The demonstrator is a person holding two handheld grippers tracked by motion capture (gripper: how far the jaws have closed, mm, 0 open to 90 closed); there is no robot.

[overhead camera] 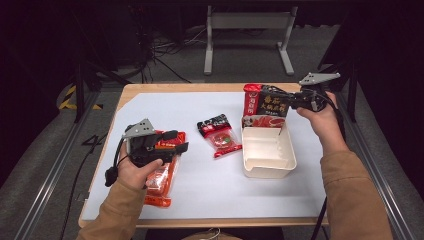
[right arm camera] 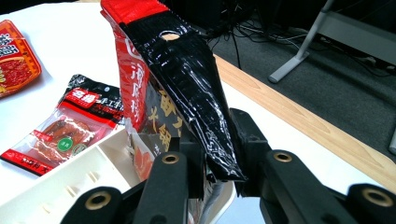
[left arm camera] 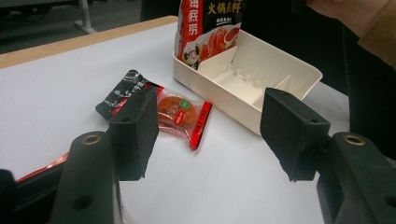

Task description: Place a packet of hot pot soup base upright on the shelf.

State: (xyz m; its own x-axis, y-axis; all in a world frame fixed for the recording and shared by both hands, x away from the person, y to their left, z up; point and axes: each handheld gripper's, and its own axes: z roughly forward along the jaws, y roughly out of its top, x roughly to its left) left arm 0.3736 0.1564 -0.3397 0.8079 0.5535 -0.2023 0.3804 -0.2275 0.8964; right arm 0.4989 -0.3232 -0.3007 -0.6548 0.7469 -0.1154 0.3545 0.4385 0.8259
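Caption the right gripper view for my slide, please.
Right gripper clamps a red-and-black sauce pouch upright over the cream tray.

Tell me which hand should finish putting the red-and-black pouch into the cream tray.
Right. The right gripper is already clamped on the red-and-black pouch, standing in the cream tray. The left gripper is open near the small sachet.
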